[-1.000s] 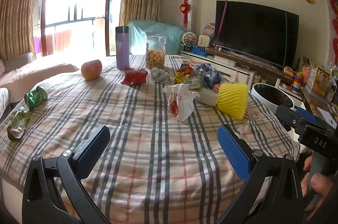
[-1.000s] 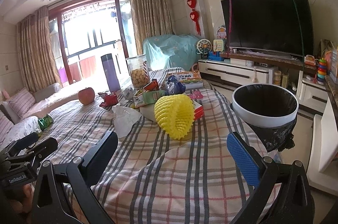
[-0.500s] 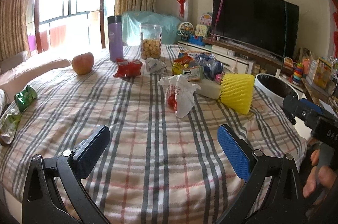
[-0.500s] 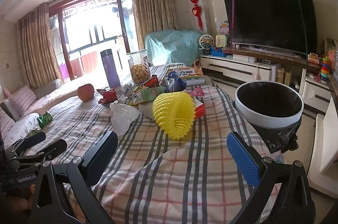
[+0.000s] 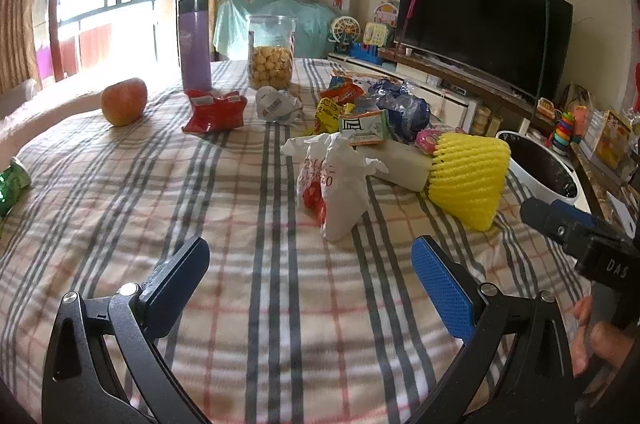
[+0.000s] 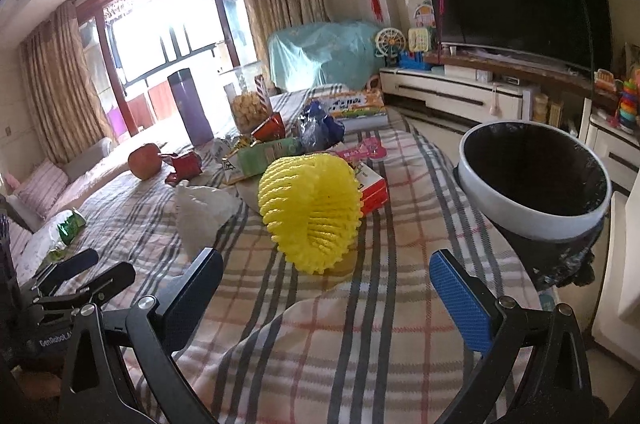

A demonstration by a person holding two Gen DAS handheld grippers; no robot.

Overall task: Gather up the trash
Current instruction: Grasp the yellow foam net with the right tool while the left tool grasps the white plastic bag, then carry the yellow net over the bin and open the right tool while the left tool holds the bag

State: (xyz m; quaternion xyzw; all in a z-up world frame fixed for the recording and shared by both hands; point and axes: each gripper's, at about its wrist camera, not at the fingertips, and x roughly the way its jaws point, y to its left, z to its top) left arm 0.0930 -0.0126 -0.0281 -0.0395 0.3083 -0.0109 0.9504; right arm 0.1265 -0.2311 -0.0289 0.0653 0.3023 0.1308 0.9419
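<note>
A: Start at the left edge of the table — what's there?

B: A green wrapper (image 5: pixel 10 184) on the plaid tablecloth (image 5: pixel 240 224), then an apple (image 5: pixel 123 101), a purple flask (image 5: pixel 194 42) with a red packet (image 5: pixel 215 110) in front of it, and a jar of snacks (image 5: pixel 271 53).

A: And the left gripper (image 5: pixel 310 278)?

B: Above the cloth, jaws spread wide, nothing between them. Just ahead of it lies a crumpled white plastic bag (image 5: pixel 338 184) with red print.

A: Further right?

B: A pile of wrappers and boxes, and against it a yellow foam fruit net (image 6: pixel 310 210) on its side. The right gripper (image 6: pixel 326 286) faces that net — fingers wide apart too, empty, not touching it.

A: The bin?

B: A white-rimmed trash bin (image 6: pixel 534 220) with a black liner stands just past the table's right edge, beside the net. A black television (image 6: pixel 516 0) hangs behind it.
</note>
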